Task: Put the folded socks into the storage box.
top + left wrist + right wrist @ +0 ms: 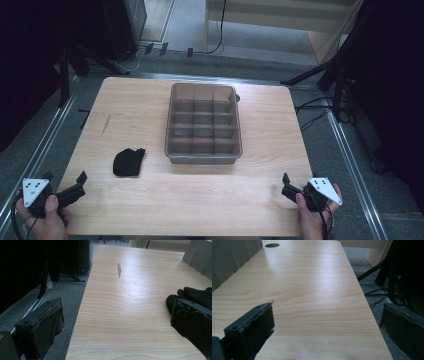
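Start position: you hold the left tongs (75, 182) at the near-left corner of the surface (150, 200) and the right tongs (286, 184) at the near-right corner. Both sets are spread wide and hold nothing.

Work item: a black sock (128, 161), crumpled, lies on the surface just left of the grey divided bin (203, 124), near its front-left corner but not touching it. All compartments appear empty.

Step in hand (judged): approach and pick up the sock w/ the left tongs, likely for placement in a bin compartment.
- Move the left tongs fwd and to the right; the sock is near.
- Keep the jaws spread until they straddle the bunched middle of the fabric, not a loose edge.
- Come down low enough to gather cloth, w/o scraping the wood.
- Keep the right tongs parked, or ready to steady the bin.

View differences:
- Left gripper view: the sock (197, 296) sits right behind one jaw; a scuff mark (119, 270) shows on the wood, plus the bin wall (197, 257) at top right.
- Right gripper view: a round hole (272, 245) at the far end of the surface and the bin side (229, 257).
- High view: gives the full compartment grid and the sock-to-bin spacing.
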`<state>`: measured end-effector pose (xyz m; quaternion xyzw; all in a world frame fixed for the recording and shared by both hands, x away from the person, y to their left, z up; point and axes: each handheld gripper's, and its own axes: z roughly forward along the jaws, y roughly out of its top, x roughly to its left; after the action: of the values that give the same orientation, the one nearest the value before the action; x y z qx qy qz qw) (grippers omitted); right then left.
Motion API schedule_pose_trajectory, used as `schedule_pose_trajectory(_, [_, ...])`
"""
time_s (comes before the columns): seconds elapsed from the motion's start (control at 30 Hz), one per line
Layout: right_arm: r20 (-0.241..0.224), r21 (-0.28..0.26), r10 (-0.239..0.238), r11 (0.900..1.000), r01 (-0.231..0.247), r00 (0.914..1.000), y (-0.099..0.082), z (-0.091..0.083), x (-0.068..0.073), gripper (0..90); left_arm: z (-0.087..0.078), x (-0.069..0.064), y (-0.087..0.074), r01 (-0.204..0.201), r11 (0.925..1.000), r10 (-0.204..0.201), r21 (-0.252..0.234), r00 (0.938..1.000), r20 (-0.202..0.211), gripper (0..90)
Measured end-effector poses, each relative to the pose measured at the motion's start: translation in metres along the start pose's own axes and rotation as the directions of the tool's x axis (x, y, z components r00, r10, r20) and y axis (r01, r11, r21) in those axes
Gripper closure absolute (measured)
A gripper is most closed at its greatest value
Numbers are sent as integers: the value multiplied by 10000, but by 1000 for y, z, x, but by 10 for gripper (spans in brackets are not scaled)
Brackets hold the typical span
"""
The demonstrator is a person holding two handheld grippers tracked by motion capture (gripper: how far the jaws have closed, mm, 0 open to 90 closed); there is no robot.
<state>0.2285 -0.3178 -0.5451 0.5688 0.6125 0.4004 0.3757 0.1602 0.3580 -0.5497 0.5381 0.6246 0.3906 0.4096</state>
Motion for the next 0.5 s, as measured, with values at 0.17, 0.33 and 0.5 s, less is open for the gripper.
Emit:
schedule_pose_trajectory(0.17, [-2,-1,16,10000,-16,10000,0,0,0,0,0,-4,3,-78,10000,78,-19,10000,-59,0])
schedule_pose_trajectory(0.33, [-44,32,46,10000,-46,10000,0,1,-1,0,-1,-18,20,-16,9999,23,-105,9979,646,0])
schedule_pose_trajectory(0.5, [-54,63,44,10000,-43,10000,0,1,-1,0,0,-29,35,-21,10000,13,77,9945,1049,0])
